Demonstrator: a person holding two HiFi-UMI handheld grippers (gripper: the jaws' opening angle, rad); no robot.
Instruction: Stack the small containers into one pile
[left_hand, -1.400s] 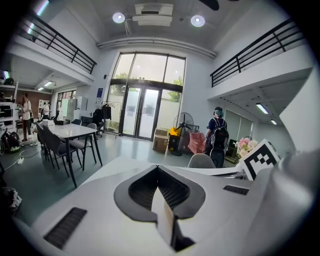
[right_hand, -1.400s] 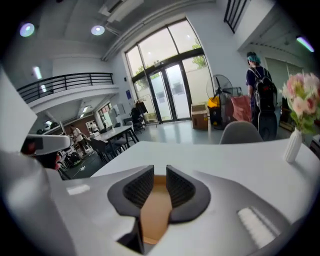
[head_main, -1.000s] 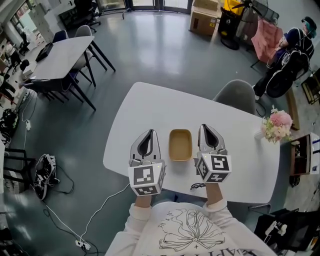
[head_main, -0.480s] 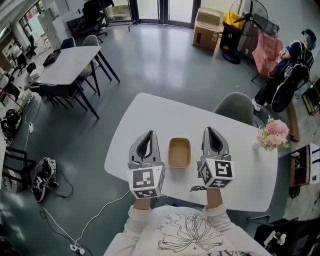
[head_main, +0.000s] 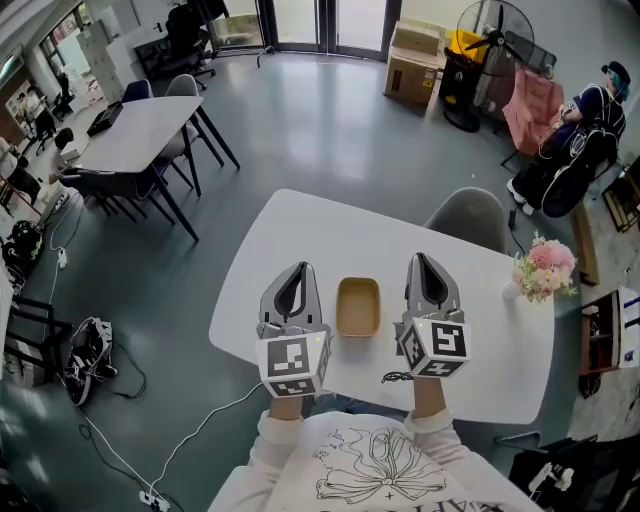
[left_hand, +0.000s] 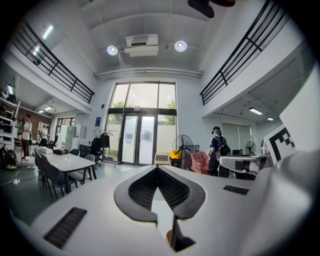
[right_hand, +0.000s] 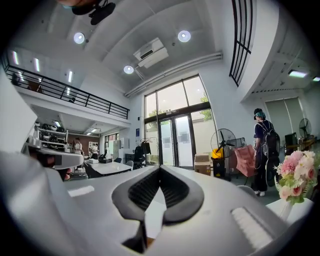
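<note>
The tan container (head_main: 359, 306) is sitting on the white table (head_main: 300, 235), in the lower middle of the head view. It is lying between the two grippers. No other small container is showing on the table, so I am guessing the pile is already made and this is it. From above I cannot tell how many are sitting inside one another.

The left gripper (head_main: 298, 266) is hanging just left of the container, and the right gripper (head_main: 419, 258) is hanging just right of it. Neither one is touching it. In the left gripper view the jaws are pressing together at the tips, with nothing between them. The right gripper view is showing the same: jaws together and empty. Both grippers are pointing out into the room, not down at the table.

Some pink flowers (head_main: 545, 268) are standing at the right edge of the table, well apart from the container.

I think the stacking step is finishing. If another container is waiting out of sight, a gripper will need to open its jaws, tip down and pinch a rim.
</note>
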